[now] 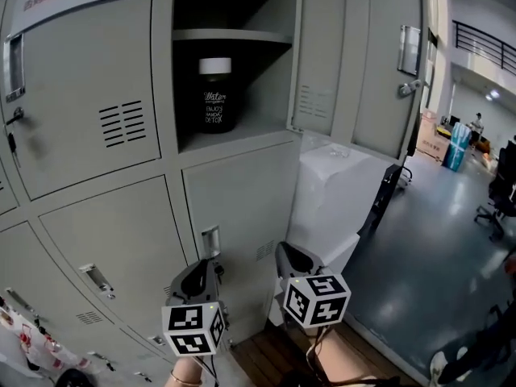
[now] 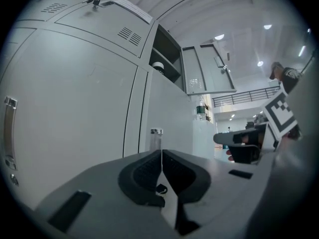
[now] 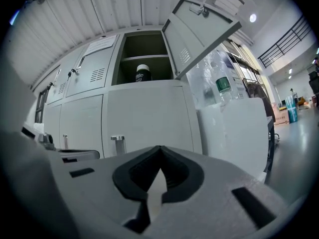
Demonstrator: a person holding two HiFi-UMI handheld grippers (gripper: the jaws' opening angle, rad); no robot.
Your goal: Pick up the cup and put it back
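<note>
Looking at the open locker compartment [image 1: 272,83], there's exactly one thing in it: the cup [image 1: 215,95], a dark cylinder with a white lid and white lettering. It stands upright on the compartment floor under a thin shelf [image 1: 234,35]. The lockers are smooth grey sheet metal with slotted vents [image 1: 122,123], and one door [image 1: 355,63] is swung open. My two grippers are low down, well apart from the cup. The left gripper [image 1: 205,268] and right gripper [image 1: 294,256] are both clenched on nothing.

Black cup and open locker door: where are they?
black cup [image 1: 215,103], head view, on its printed side.
open locker door [image 1: 363,55], head view, on its inner panel.
</note>
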